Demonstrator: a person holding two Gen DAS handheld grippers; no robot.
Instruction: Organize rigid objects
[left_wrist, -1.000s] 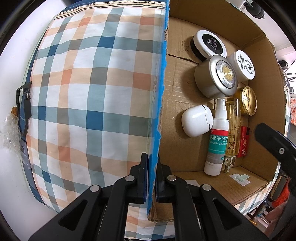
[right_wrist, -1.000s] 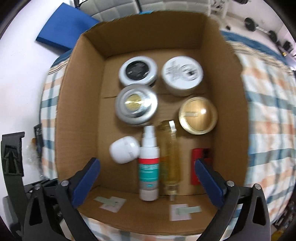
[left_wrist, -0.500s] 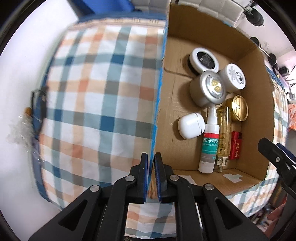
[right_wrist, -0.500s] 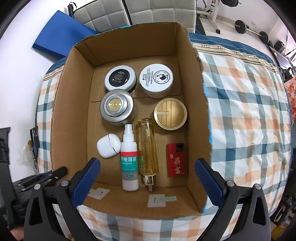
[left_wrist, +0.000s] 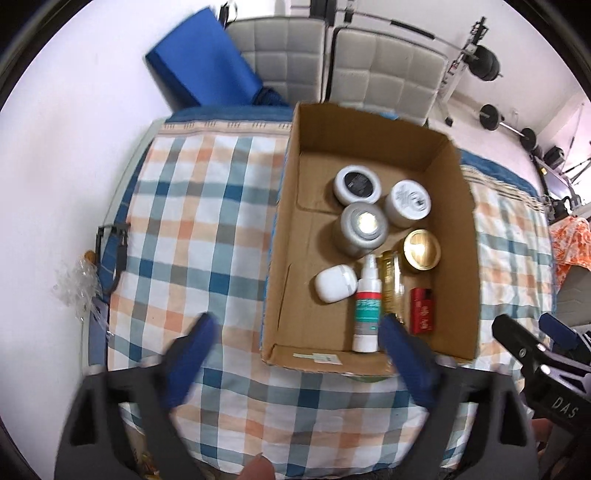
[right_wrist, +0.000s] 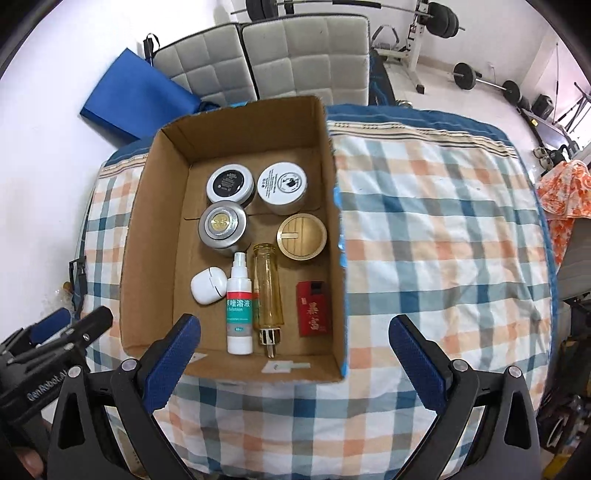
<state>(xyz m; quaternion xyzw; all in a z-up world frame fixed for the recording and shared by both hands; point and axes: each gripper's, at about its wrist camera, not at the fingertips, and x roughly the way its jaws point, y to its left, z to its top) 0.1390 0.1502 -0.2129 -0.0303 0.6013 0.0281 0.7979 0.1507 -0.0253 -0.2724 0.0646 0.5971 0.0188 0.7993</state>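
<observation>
Cardboard box (right_wrist: 147, 236) on the checked bed (right_wrist: 443, 229) holds four round jars (right_wrist: 282, 183), a white case (right_wrist: 208, 285), a spray bottle (right_wrist: 239, 306), a glass bottle (right_wrist: 268, 291) and a red pack (right_wrist: 313, 308). Left gripper (left_wrist: 295, 354) and right gripper (right_wrist: 295, 354) hover with jaws wide apart, empty.

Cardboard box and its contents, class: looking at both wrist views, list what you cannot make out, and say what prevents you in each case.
- Left wrist view: the left gripper fingers are motion-blurred; one hides the amber bottle base.
- Right wrist view: small print on the spray bottle and black-lidded jar is too small to read.
- Jar contents: hidden by lids, both views.
- The cardboard box outer near wall: out of sight from above.
- Right gripper: its body is cut off by the frame edge.
</observation>
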